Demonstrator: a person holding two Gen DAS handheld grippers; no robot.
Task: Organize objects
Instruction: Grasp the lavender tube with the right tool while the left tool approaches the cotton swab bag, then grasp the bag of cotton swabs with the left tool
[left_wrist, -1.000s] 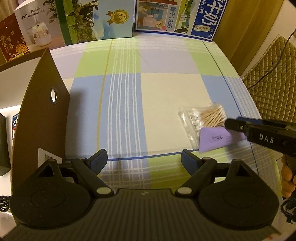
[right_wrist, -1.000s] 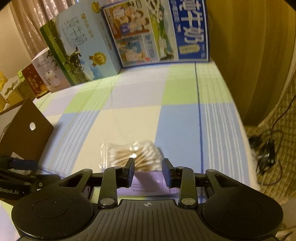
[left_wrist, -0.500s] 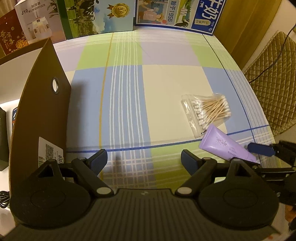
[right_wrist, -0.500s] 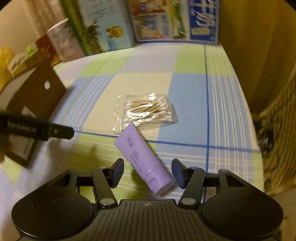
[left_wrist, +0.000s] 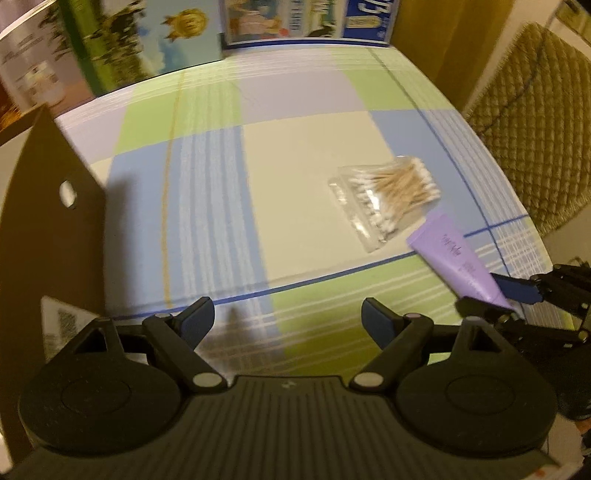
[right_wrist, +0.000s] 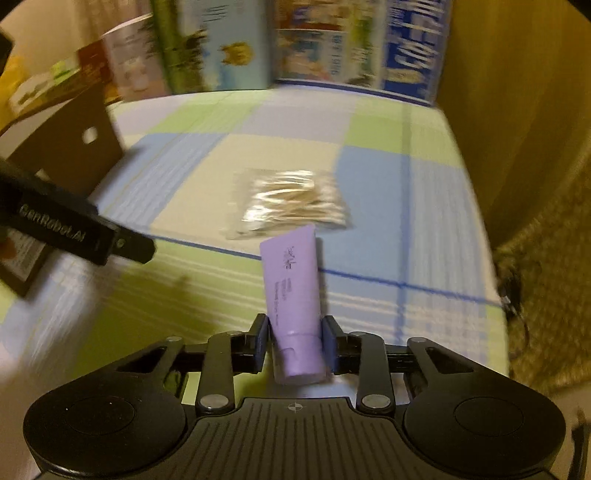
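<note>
Right now the purple tube (right_wrist: 291, 291) lies on the checked bench cloth (right_wrist: 192, 173) near its front right edge, cap end toward the right gripper (right_wrist: 294, 343), its flat far end just touching the clear bag of cotton swabs (right_wrist: 291, 201). The right gripper's jaws have just been closing, and in the right wrist view both blue pads sit against the tube at its shoulder, just above the cap, so the tube is clamped between them. It does not look lifted yet. The left gripper (left_wrist: 288, 319) hangs over the green and blue squares with its jaws spread wide and nothing between them.

The step in hand, as I read it, is the pick of the tube, the first of the two loose things to be put away. Beside the left gripper stands a brown cardboard flap (left_wrist: 51, 221) with a round hole, probably part of an open box, a likely destination. Next comes a straight lift clear of the swab bag, so the bag is not dragged, then a carry leftward.
</note>
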